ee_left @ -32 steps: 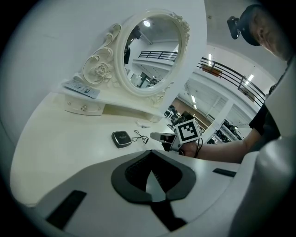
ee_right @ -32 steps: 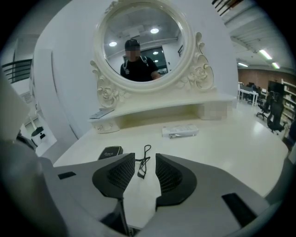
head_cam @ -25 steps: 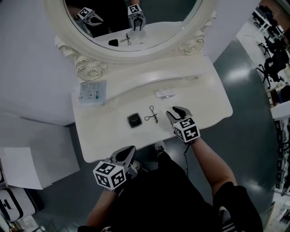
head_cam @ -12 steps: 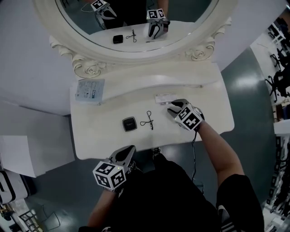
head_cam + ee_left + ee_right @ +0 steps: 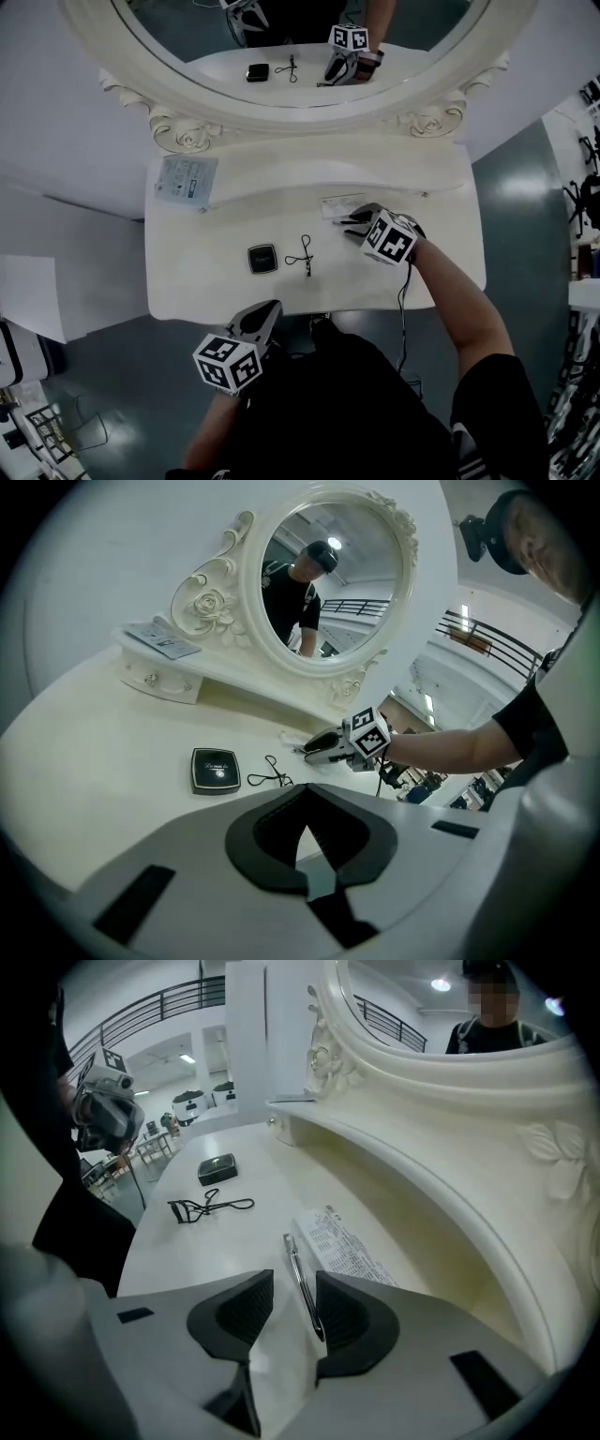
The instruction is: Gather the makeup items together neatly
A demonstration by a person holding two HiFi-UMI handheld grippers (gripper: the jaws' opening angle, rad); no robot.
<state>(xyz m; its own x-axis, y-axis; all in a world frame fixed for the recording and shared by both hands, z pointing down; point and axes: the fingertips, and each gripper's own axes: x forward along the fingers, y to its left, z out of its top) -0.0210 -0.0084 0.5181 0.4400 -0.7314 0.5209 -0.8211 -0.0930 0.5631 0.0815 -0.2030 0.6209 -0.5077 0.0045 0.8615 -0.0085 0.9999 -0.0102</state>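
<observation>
On the white vanity top (image 5: 206,281) lie a black square compact (image 5: 262,259), a black eyelash curler (image 5: 302,254) and a white printed packet (image 5: 341,204). My right gripper (image 5: 355,219) rests low at the packet's near edge. Its jaws stand open around a thin silvery stick (image 5: 302,1279) that lies flat on the table, close to the right-hand pad (image 5: 349,1314). The packet (image 5: 345,1243) lies just beyond it. My left gripper (image 5: 265,312) hovers at the table's front edge, below the compact, shut with nothing in it (image 5: 305,792).
A big oval mirror (image 5: 281,56) in an ornate frame rises behind a raised back shelf (image 5: 309,169). A pale blue printed packet (image 5: 186,181) lies on that shelf's left end. Grey floor surrounds the table; the person's dark clothing fills the foreground.
My right gripper has moved from the table's front right up and away to the white packet, coming down around the thin stick. The left gripper has stayed at the front edge.
</observation>
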